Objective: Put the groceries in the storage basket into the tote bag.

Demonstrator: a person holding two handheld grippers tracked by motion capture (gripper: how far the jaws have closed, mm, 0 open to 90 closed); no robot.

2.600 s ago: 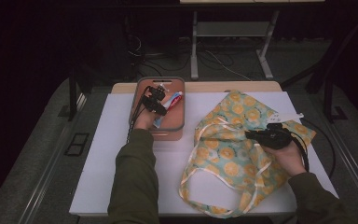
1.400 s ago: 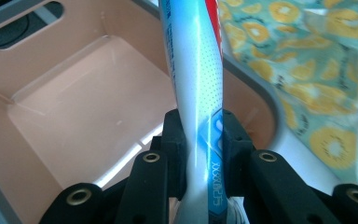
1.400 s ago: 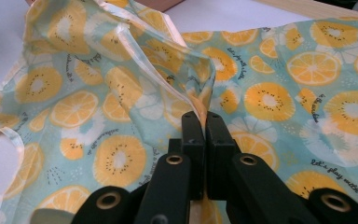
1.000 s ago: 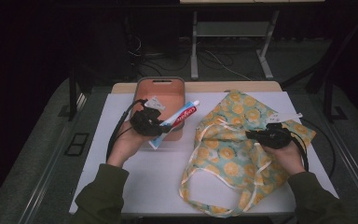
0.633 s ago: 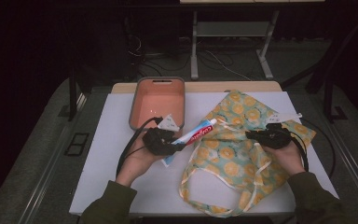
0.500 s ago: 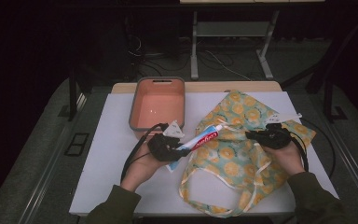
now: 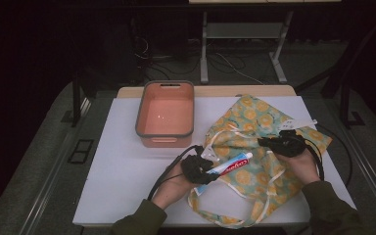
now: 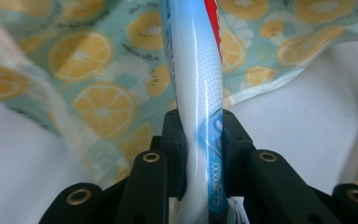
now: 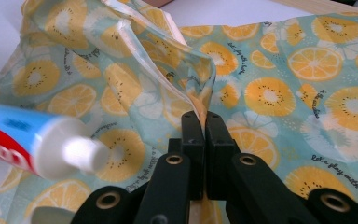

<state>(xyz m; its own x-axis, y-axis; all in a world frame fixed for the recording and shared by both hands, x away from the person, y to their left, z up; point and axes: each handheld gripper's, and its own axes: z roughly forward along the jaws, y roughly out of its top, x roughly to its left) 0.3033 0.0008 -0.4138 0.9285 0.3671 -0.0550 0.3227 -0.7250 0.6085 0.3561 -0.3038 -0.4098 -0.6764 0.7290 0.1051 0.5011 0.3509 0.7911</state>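
The bag point(image 7: 259, 147) mouth is pinched up by the right gripper point(image 7: 274, 143) (jaws closed on fabric) so the toothpaste point(image 7: 230, 164), clamped in the left gripper point(image 7: 203, 166), can be slid in.

Left forearm enters from the bottom edge, angled up and right; left hand point(image 7: 174, 183) low over the table, left gripper point(image 7: 201, 167) level, pointing right, jaws clamped on a tube. Right forearm enters from the lower right corner; right hand point(image 7: 301, 164) carries the right gripper point(image 7: 267, 142), pointing left, jaws pinched together on fabric.
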